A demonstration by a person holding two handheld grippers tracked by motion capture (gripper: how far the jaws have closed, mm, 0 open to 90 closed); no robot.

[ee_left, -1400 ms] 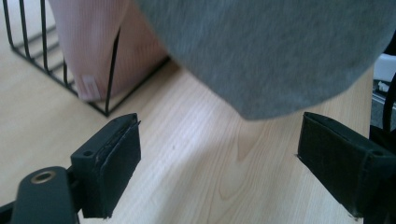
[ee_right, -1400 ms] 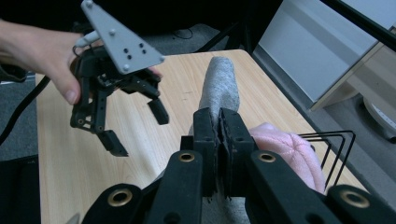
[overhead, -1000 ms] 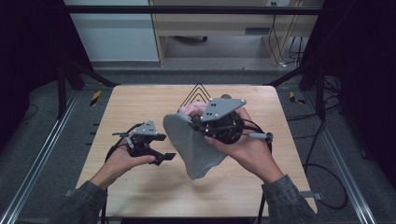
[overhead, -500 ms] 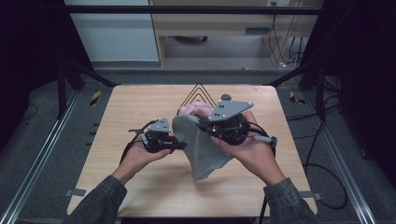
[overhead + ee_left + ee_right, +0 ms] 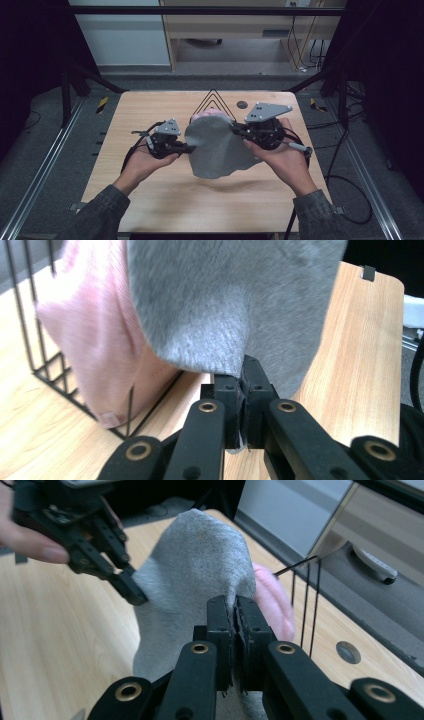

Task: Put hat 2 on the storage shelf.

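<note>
A light wooden table with rounded corners stands on a grey floor, framed by dark metal rails along both sides. Beyond its far edge are a pale cabinet front and a wooden shelf unit, with black cables hanging at the far right.

A person's two forearms in grey-green sleeves reach in from the near edge. Each hand holds a black two-jaw gripper.

Between them, above the middle of the table, a soft grey fleece cloth is lifted and spread, its lower edge hanging free and casting a shadow on the wood. The left gripper has just closed its jaws, and they now pinch the cloth's left edge; in the left gripper view the fabric is caught between the pressed-together jaws. The right gripper has its jaws clamped on the cloth's upper right edge, seen close in the right gripper view.

Just behind the grey cloth, on the far middle of the table, a pink knitted cloth lies inside a black wire triangular rack. The grey cloth hides most of it from above. In the left gripper view the pink cloth hangs against the rack's thin wires.

A small dark round disc is set in the tabletop just right of the rack. Yellow-and-black tape marks sit on the floor at the table's far left and far right corners.
</note>
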